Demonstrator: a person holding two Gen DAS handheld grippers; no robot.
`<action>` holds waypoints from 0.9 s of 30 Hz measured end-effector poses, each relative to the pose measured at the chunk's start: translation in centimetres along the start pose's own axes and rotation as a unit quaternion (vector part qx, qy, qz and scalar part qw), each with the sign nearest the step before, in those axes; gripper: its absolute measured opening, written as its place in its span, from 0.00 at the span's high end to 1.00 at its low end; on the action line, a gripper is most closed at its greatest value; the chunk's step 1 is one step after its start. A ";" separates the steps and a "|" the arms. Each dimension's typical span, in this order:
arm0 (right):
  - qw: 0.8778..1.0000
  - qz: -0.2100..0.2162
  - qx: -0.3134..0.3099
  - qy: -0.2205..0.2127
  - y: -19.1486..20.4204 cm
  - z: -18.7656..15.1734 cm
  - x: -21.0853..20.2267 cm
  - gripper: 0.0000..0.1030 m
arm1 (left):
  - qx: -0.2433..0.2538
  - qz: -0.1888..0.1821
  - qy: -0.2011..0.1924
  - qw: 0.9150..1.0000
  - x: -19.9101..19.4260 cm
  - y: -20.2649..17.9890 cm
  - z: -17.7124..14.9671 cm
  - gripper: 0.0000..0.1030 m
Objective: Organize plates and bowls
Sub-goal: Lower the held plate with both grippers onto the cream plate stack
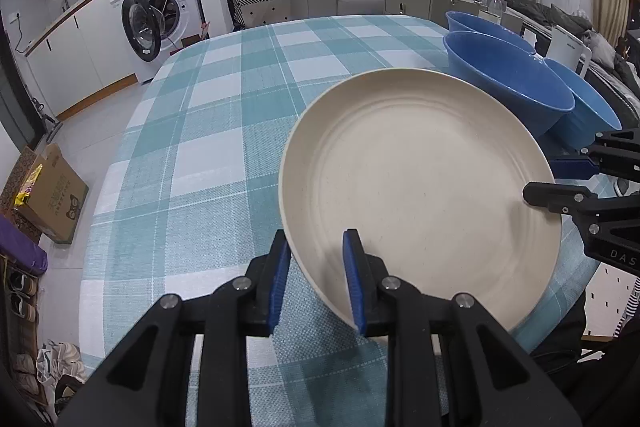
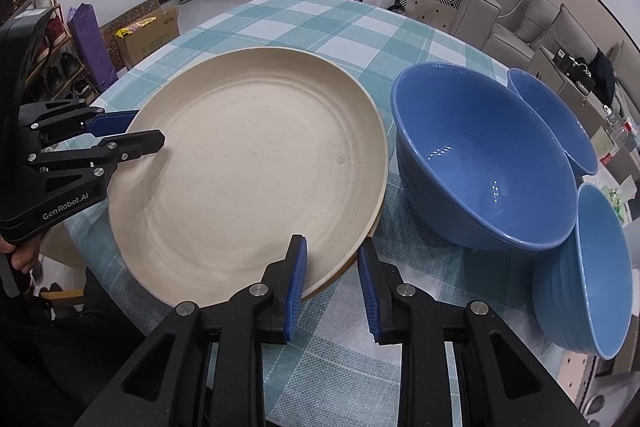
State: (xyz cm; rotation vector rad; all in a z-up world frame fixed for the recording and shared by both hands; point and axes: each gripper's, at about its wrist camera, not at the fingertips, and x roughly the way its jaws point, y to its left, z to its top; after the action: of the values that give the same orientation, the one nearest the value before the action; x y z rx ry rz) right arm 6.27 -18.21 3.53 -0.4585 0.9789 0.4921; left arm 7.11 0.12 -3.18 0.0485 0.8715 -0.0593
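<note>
On a checked tablecloth (image 2: pixel 352 27), both grippers pinch the cream plate (image 2: pixel 248 163): left gripper (image 1: pixel 318 275) at nine o'clock, right gripper (image 2: pixel 332 283) at six; blue bowls (image 2: pixel 484 155) at three.

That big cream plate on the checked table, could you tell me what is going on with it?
A person holds a gripper in each hand, and both grip the round cream plate by its rim: the left gripper on one edge, the right gripper on the opposite edge. Three blue bowls sit beside it on the teal checked tablecloth: a large blue bowl nearest, two smaller ones behind.
</note>
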 end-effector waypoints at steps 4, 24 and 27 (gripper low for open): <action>1.000 -0.008 -0.006 0.003 0.2 -0.1 0.2 0.74 | 0.004 0.000 0.004 1.000 0.4 -0.2 -0.1 0.76; 0.999 -0.027 -0.027 0.006 1.0 -0.3 1.1 0.62 | 0.022 0.008 0.008 1.000 0.8 -0.7 -0.4 0.68; 0.999 -0.021 -0.026 0.006 0.9 -0.4 1.1 0.58 | 0.020 0.003 0.008 1.000 0.8 -0.7 -0.3 0.63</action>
State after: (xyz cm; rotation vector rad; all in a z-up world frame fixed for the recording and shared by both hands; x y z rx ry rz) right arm 6.02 -17.49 2.28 -0.5292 0.9670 0.4781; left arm 7.31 -0.59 -4.01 0.0899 0.8864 -0.0708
